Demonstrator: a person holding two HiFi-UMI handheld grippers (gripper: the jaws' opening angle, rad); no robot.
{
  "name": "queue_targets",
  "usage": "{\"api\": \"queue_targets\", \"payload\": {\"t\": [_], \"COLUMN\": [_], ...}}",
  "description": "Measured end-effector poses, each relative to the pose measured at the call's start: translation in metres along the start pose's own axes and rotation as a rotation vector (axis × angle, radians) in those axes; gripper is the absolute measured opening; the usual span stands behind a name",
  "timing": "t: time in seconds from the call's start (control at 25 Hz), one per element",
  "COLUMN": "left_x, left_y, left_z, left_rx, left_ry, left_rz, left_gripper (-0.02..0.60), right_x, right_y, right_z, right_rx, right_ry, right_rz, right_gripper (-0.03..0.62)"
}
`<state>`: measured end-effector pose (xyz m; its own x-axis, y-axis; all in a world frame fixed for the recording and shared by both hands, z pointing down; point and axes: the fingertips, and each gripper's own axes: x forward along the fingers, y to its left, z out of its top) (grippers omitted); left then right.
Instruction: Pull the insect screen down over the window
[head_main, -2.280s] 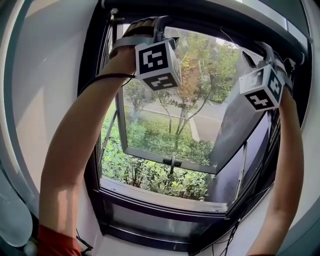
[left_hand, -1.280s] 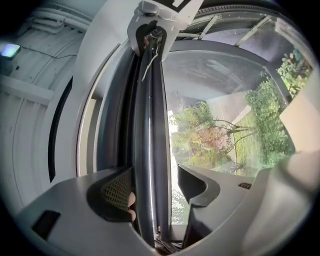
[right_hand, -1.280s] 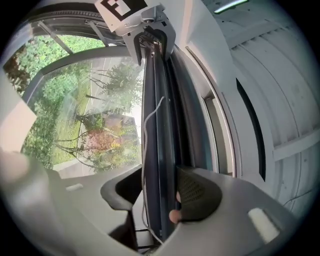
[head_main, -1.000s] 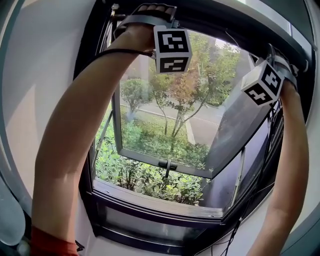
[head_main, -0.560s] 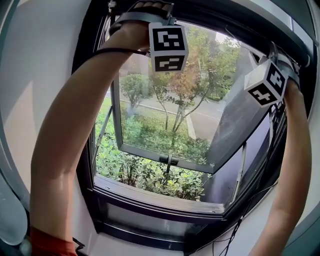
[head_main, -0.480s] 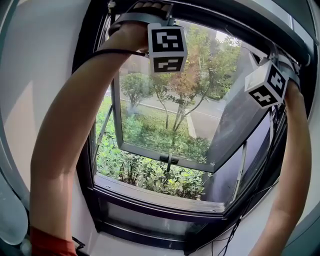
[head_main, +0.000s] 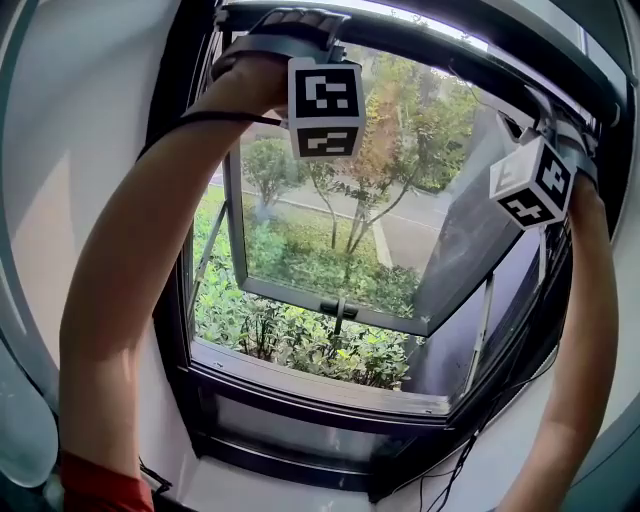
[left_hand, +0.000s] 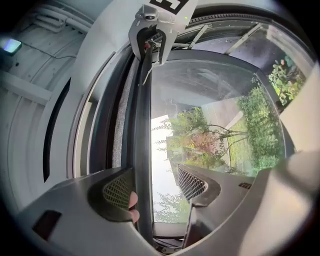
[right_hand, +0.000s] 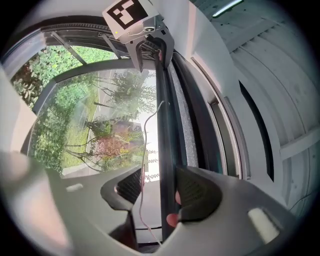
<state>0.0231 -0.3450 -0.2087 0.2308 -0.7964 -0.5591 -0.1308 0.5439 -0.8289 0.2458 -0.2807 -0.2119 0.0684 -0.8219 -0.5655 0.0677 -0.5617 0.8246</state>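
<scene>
1. Reaching up with both arms to the pull bar of the insect screen, at the top of the window frame.
2. Setting the left hand-held gripper astride the pull bar, toward its left end: jaws standing apart, bar lying against one pad only, clear gap to the other pad. Hooking rather than clamping.
3. Setting the right hand-held gripper astride the pull bar, toward its right end, in the same way: jaws parted, bar against one pad, a thin pale cord hanging in the gap beside the bar.
4. Backing the pull bar with fingertips behind it at each gripper, probably to steady the bar against the pad.
5. Spacing the two grippers well apart along the pull bar, judged as a way of drawing both ends down level and avoiding jamming at the sides.
6. Showing only a narrow strip of the insect screen between the pull bar and the top of the window frame; judging the pull as barely begun, with nearly all the opening below the pull bar uncovered.
7. Noting the window sash swung outward, below and beyond the pull bar.
8. Next move, as a judgement: pulling straight down with even load on both ends, guarding against the pull bar slipping out of the parted jaws.
</scene>
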Motion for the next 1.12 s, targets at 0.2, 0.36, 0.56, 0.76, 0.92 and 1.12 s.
{"api": "queue_targets", "payload": {"t": [0.2,0.36,0.56,0.76,0.92,1.12], "left_x": [-0.009,-0.015,-0.025,-0.034,-0.038,-0.045], "left_y": [-0.014,-0.021,-0.030,-0.041,-0.042,-0.056], "left_z": [0.000,-0.001,0.001,0.003,0.003,0.001], "left_rx": [0.002,0.002,0.012,0.013,0.012,0.018], "left_ry": [-0.007,-0.018,-0.032,-0.043,-0.043,-0.047], "left_rz": [-0.030,-0.041,-0.058,-0.079,-0.094,-0.114], "left_gripper": [0.270,0.270,0.270,0.270,0.270,0.270], "right_x": [-0.009,-0.015,-0.024,-0.031,-0.036,-0.043], "right_y": [0.013,0.020,0.028,0.037,0.040,0.053], "right_z": [0.000,0.002,0.002,0.000,0.001,0.003], "right_rx": [-0.007,0.002,0.001,-0.004,0.011,0.004], "right_ry": [-0.004,-0.012,-0.011,-0.021,-0.021,-0.023], "right_rz": [0.031,0.049,0.081,0.096,0.118,0.153], "right_gripper": [0.201,0.201,0.186,0.186,0.187,0.186]}}
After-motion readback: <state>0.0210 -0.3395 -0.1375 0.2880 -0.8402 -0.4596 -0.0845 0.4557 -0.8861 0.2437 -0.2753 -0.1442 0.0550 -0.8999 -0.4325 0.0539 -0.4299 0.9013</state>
